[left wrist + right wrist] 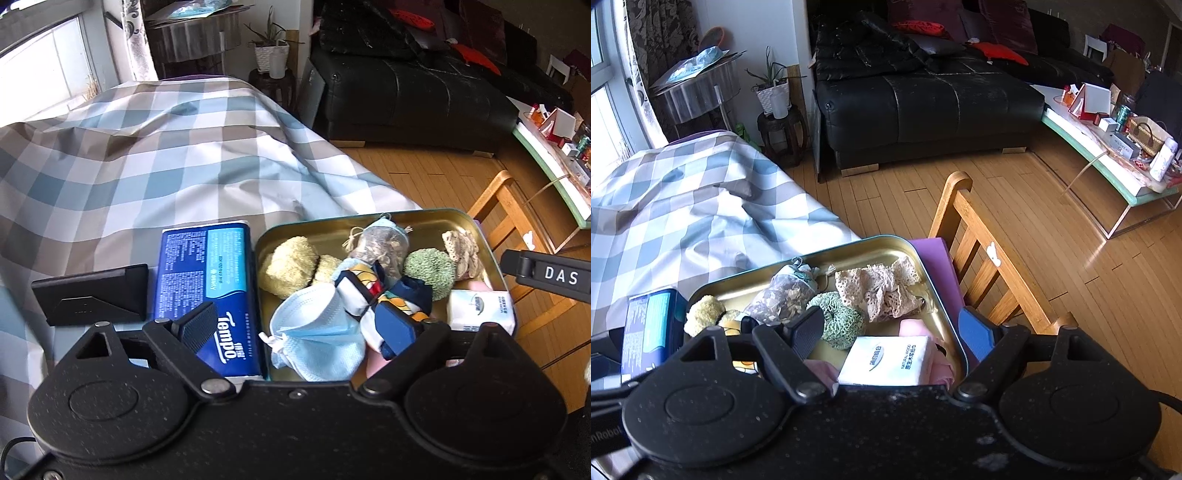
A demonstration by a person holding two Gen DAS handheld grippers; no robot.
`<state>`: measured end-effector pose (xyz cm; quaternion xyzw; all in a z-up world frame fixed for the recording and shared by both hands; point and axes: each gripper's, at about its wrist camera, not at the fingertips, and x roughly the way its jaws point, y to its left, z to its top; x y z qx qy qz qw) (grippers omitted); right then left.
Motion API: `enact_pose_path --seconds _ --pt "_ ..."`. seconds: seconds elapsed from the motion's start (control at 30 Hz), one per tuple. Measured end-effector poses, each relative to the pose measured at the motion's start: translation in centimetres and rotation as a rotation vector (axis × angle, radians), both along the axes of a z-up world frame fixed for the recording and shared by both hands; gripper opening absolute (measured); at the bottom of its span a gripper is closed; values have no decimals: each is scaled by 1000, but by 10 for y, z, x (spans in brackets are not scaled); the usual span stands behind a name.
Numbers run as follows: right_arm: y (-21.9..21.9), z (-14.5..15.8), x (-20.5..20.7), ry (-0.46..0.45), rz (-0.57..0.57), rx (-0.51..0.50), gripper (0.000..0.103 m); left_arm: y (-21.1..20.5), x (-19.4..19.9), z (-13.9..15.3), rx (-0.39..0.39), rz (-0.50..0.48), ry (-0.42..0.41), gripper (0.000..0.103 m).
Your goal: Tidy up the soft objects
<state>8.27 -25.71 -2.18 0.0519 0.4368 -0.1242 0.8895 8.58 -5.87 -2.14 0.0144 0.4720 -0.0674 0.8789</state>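
A gold metal tray (439,218) sits on the checked cloth and holds a blue face mask (314,328), a yellow sponge (290,266), a green scrubber (430,271), a lace cloth (461,251), a sachet (378,240), a patterned cloth (373,295) and a white tissue pack (480,310). My left gripper (295,328) is open just above the mask, empty. My right gripper (894,332) is open above the tray (945,314), over the white tissue pack (886,362) and a pink cloth (912,328), empty.
A blue Tempo tissue pack (210,280) and a black box (92,295) lie left of the tray. A wooden chair (990,266) stands right of the table, with a black sofa (923,110) and a cluttered side table (1115,155) beyond.
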Motion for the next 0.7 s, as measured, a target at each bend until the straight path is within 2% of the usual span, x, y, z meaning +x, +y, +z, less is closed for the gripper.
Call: enact_pose_path --seconds 0.1,0.47,0.7 --pt "0 0 0 3 6 -4 80 2 0 -2 24 10 4 94" --pt "5 -3 -1 12 24 -9 81 10 -2 -5 49 35 20 94" --pt "8 -5 -2 18 40 -16 81 9 -3 -4 55 34 1 94"
